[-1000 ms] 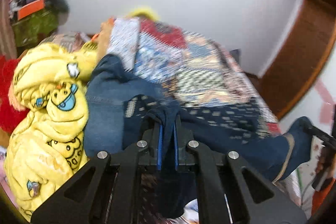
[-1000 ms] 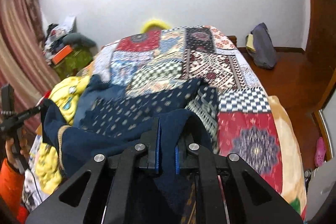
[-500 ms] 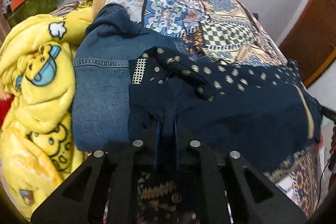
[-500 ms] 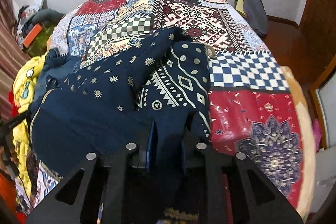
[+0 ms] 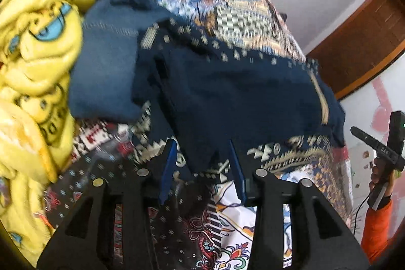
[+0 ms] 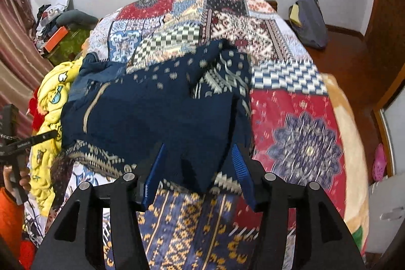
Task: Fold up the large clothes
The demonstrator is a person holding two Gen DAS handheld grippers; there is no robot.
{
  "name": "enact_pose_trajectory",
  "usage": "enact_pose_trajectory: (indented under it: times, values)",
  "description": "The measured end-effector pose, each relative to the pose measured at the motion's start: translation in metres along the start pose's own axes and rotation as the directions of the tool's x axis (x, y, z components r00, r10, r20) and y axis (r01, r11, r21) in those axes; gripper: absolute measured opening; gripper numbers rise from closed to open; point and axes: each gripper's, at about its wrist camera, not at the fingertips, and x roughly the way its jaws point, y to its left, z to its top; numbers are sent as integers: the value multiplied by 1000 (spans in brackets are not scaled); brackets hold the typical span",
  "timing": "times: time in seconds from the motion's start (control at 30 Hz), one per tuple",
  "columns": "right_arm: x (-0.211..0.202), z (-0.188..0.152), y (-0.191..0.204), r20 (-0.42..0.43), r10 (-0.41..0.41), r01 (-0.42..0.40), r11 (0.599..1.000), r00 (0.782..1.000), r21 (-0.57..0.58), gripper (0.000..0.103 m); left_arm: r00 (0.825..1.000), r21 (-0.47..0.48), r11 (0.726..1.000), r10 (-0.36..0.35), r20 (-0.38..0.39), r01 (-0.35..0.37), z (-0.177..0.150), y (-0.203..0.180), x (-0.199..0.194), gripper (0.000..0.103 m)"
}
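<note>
Your left gripper [image 5: 202, 163] has just been opening: its blue pads [image 5: 168, 166] now stand apart, and the near edge of the navy patterned garment [image 5: 240, 92] lies loose between them, with neither pad pressing on it. Your right gripper [image 6: 197, 168] has also just been opening, and the same navy patterned garment [image 6: 157, 113] hangs down into its gap in a slack flap, free of both pads [image 6: 240, 168]. In the right wrist view the garment lies folded over itself on the patchwork bedspread [image 6: 298, 138], filling the middle of the picture and running out toward 9 o'clock; its plain dark layer sits on top, and a band of pale geometric trim shows at 12 o'clock and again along the near edge at 8 o'clock. In the left wrist view a pair of jeans [image 5: 106, 60] lies at 10 o'clock, touching the garment's left edge, and a yellow cartoon blanket [image 5: 33, 62] is heaped at 9 o'clock beside the jeans. At 3 o'clock in that view you can see your right hand [image 5: 379, 173] in an orange sleeve around its gripper's handle. A dark bag [image 6: 308, 22] sits on the wooden floor at 1 o'clock in the right wrist view.
</note>
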Motion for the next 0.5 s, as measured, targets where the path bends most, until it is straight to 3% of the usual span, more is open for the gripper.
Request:
enact_pose_trajectory:
  times: [0.2,0.27,0.33,0.4,0.43,0.47,0.5]
  values:
    - [28,-6,-11,-44,49,-44,995,998,91,50,997,-75,995,-66,-45,63,0,0,29,39]
    - [33,-2,-12,-31,74,-70,992,997,105,50,996,-81,994,-77,-34,74,4,-1,32,33]
    - [41,2,-9,-37,68,-64,993,997,96,49,997,-76,995,-72,-27,69,10,-3,34,17]
    - [47,5,-4,-39,61,-58,995,997,77,36,998,-68,996,-62,-22,60,15,-6,34,13]
    - [51,7,0,-50,76,-74,996,996,57,22,998,-65,996,-62,-9,62,16,-6,31,10]
    - [51,6,4,-50,86,-84,996,995,36,15,998,-60,996,-66,8,66,17,-7,28,8]
    - [52,8,9,-53,79,-79,997,995,19,14,997,-56,996,-67,26,69,18,-9,24,5]
